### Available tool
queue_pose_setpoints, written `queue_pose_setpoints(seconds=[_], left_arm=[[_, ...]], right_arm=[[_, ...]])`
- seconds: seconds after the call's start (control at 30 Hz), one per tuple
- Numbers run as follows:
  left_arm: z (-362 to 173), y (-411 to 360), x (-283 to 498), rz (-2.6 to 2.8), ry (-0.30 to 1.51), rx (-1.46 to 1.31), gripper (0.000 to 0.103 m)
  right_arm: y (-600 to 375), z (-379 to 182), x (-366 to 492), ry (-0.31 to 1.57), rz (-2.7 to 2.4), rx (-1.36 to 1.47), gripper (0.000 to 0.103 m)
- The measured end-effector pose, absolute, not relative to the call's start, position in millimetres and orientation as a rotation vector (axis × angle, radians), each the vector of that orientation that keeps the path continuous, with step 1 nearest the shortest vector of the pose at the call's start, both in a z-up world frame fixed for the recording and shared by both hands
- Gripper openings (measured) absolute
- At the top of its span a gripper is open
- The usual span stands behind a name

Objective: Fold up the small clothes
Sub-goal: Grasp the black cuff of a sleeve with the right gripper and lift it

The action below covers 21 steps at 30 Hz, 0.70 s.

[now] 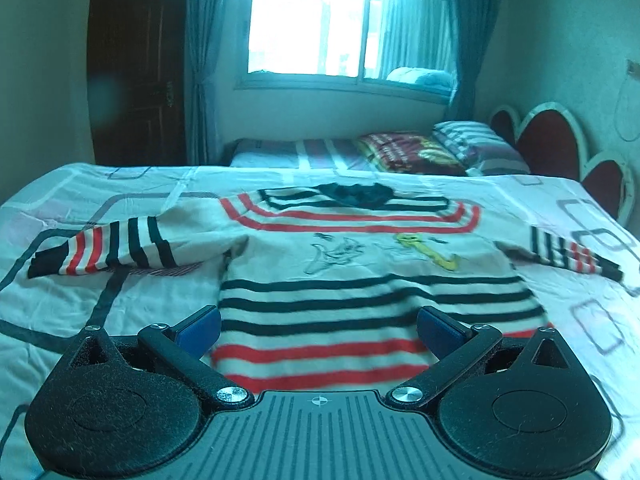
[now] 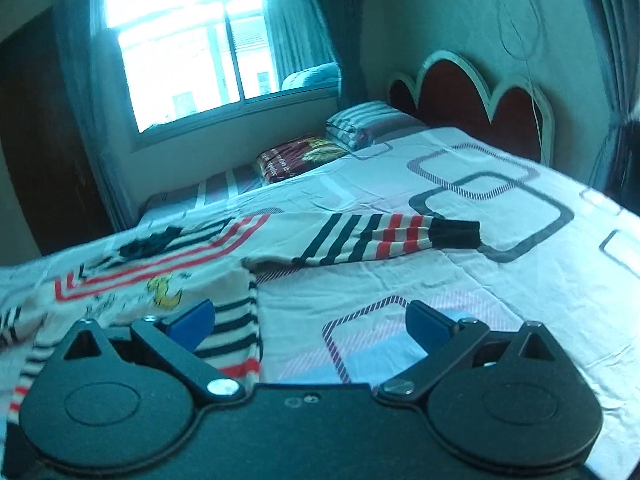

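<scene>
Where the bed [image 1: 152,304] fills both views, its white sheet printed with rounded grey and striped squares, a red scalloped headboard [image 2: 472,92] stands at the far right edge against the wall. A window [image 1: 316,28] glares behind, with dark curtains either side. At the far edge of the bed, near the headboard, lie a folded striped blanket [image 2: 360,122] and, just beside it, a dark red pillow [image 2: 296,154].

A small sweater [image 1: 360,264] lies flat on the sheet, near the front edge of the bed, hem toward the cameras, collar away, both striped sleeves spread outward. Its right sleeve [image 2: 384,238] ends in a dark cuff.

The left gripper [image 1: 318,330] hovers over the hem with its blue pads spread wide, nothing between them. The right gripper [image 2: 310,326] is likewise wide apart and holds nothing, its left pad over the sweater's side edge, its right pad over bare sheet.
</scene>
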State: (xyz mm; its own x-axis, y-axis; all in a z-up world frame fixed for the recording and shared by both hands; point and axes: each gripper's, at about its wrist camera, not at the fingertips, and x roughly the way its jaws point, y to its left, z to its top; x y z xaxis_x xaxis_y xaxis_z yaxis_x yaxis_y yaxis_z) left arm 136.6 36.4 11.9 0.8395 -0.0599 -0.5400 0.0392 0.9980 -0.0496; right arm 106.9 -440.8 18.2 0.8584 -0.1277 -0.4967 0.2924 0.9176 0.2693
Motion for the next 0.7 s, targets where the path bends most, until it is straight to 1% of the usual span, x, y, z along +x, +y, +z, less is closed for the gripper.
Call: queue_pose_setpoints(seconds=[0.03, 0.07, 0.1, 0.2, 0.33, 0.47, 0.5, 0.6, 0.67, 0.7], left_arm=[[10, 40, 147, -0.041, 0.583, -0.047, 0.103], [6, 43, 157, -0.032, 0.589, -0.058, 0.103], [2, 47, 166, -0.025, 0.597, -0.066, 0.103], [-13, 51, 189, -0.005, 0.635, -0.070, 0.103], [-36, 54, 218, 0.019, 0.695, -0.066, 0.103], [-52, 53, 242, 0.039, 0.725, -0.065, 0.103], [-55, 52, 248, 0.041, 0.727, -0.069, 0.103], [-61, 48, 267, 0.040, 0.734, -0.081, 0.103], [-62, 45, 278, 0.029, 0.737, -0.093, 0.103], [-62, 43, 284, 0.022, 0.737, -0.100, 0.103]], right_arm=[[-462, 10, 123, 0.499, -0.236, 0.405, 0.072], [-480, 1, 139, 0.513, -0.252, 0.462, 0.056], [-499, -9, 153, 0.522, -0.271, 0.525, 0.047], [-544, -42, 185, 0.523, -0.353, 0.678, 0.043], [-579, -82, 218, 0.514, -0.411, 0.841, 0.044], [-591, -105, 246, 0.518, -0.421, 0.894, 0.043], [-592, -110, 251, 0.516, -0.424, 0.908, 0.042], [-591, -112, 256, 0.485, -0.439, 0.924, 0.040], [-592, -112, 259, 0.481, -0.458, 0.907, 0.033], [-593, -112, 259, 0.484, -0.474, 0.899, 0.021]])
